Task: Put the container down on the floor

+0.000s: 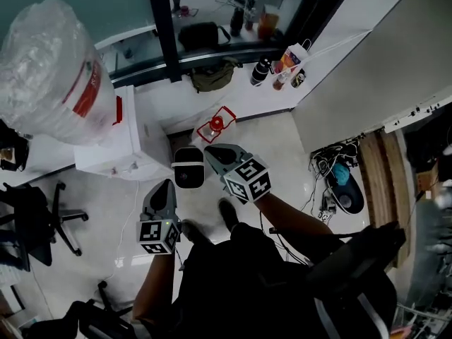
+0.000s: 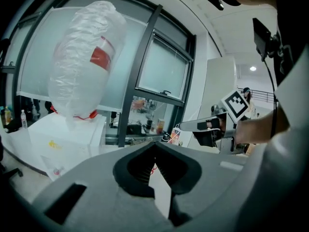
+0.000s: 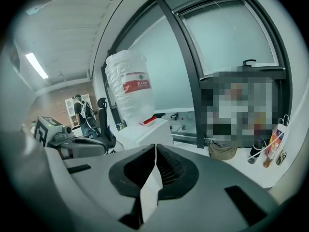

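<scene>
The container is a big water bottle (image 1: 53,76) wrapped in clear plastic, with a red label. It stands upside down on a white dispenser (image 1: 134,147) at the left. The bottle also shows in the left gripper view (image 2: 89,66) and in the right gripper view (image 3: 133,88), some way ahead of both grippers. My left gripper (image 1: 167,184) is held over the floor, shut, with nothing in it. My right gripper (image 1: 210,150) is beside it, a little farther forward, also shut and holding nothing. Neither gripper touches the bottle.
A black and white bin (image 1: 188,167) stands on the floor just ahead of the grippers. A small red stand (image 1: 217,124) lies beyond it. Bags and bottles (image 1: 279,69) line the window wall. An office chair (image 1: 35,210) is at the left, cables (image 1: 332,168) at the right.
</scene>
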Action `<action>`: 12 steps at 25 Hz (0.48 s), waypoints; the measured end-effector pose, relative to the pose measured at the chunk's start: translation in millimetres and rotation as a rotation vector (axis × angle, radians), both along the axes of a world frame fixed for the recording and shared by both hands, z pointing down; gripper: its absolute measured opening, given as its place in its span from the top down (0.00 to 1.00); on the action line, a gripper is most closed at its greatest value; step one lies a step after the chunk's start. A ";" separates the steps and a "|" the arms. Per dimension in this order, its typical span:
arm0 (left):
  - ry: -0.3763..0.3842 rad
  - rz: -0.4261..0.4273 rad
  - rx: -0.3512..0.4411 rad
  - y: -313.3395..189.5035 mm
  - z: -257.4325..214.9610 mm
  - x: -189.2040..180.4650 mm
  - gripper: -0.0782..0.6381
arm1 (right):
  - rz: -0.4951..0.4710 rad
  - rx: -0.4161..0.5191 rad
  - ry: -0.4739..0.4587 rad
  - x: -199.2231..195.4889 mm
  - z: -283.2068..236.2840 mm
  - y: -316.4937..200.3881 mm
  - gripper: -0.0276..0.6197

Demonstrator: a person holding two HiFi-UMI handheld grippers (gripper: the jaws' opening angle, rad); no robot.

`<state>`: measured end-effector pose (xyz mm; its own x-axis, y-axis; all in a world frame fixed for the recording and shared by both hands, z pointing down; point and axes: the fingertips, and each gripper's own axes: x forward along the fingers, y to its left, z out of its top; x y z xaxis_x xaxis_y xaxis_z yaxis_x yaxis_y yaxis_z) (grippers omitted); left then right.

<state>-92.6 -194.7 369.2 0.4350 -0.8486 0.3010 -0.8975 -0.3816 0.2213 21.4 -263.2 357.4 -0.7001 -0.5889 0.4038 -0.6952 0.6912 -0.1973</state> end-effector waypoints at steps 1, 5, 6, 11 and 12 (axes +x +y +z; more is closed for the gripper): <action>0.000 -0.001 0.010 -0.4 -6.5 0.6 0.88 | 0.001 0.008 -0.002 0.3 -5.7 0.7 0.93; 0.004 -0.003 0.043 0.4 -30.7 1.8 0.88 | 0.007 0.034 -0.011 4.7 -26.1 3.9 0.94; 0.002 -0.003 0.052 0.7 -36.2 1.6 0.88 | 0.009 0.042 -0.012 5.9 -30.5 4.4 0.94; -0.005 -0.026 0.072 2.4 -55.2 -5.9 0.88 | 0.022 0.065 -0.021 9.4 -49.7 5.2 0.94; -0.011 -0.034 0.070 3.4 -57.2 -8.9 0.88 | 0.022 0.068 -0.024 8.3 -53.2 6.0 0.94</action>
